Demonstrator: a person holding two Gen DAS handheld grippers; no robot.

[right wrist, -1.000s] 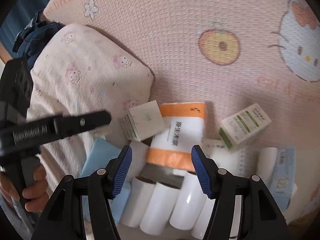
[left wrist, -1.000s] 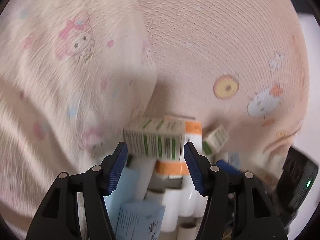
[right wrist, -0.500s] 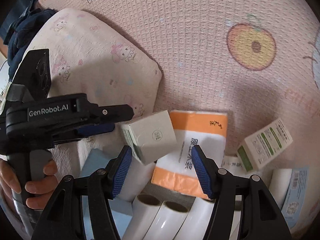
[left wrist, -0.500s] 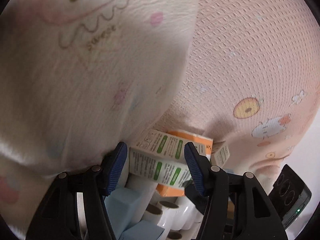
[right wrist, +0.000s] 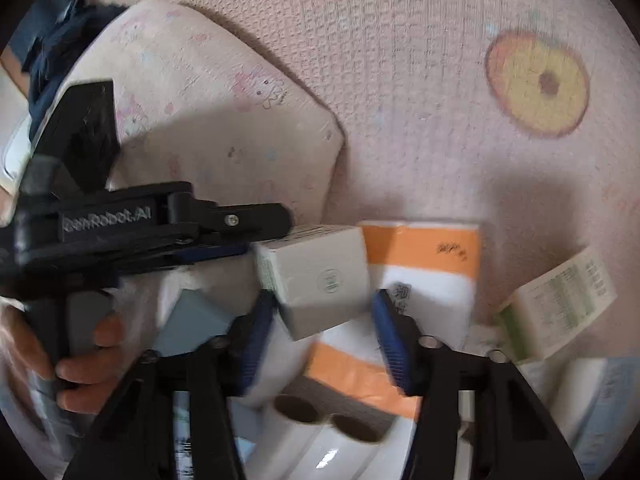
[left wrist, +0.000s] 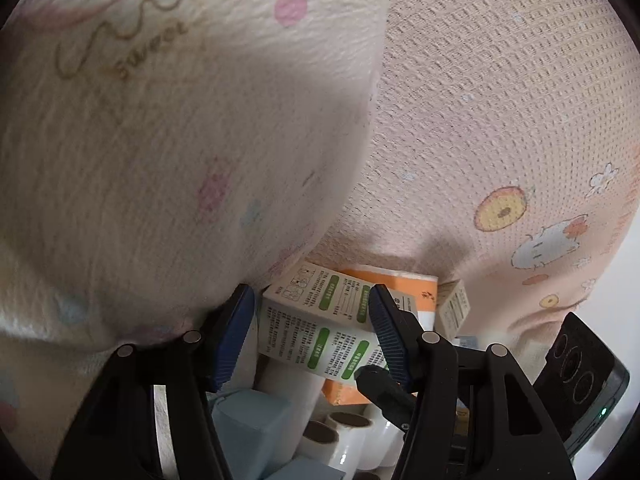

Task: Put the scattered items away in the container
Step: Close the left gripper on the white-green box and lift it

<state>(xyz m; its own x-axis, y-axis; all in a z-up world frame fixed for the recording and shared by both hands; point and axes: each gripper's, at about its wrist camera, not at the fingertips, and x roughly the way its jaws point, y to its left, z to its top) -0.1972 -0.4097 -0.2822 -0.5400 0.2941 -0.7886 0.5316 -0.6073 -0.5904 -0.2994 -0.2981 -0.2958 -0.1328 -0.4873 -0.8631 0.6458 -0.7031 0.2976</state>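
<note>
Watching risk: I am seeing both grippers crowding one white box [right wrist: 320, 276]; a collision could be knocking it off the pile.
Box position: it is lying on the orange-banded pack [right wrist: 424, 264], between the right gripper [right wrist: 324, 332] fingers.
Right fingers: they have just been closing around the box, not yet pressing.
Left gripper [left wrist: 312, 332]: fingers are spread, straddling the box.

A home bedroom: cartoon-print pillow [right wrist: 208, 120] on a pink waffle-weave bedspread [right wrist: 420, 80].
</note>
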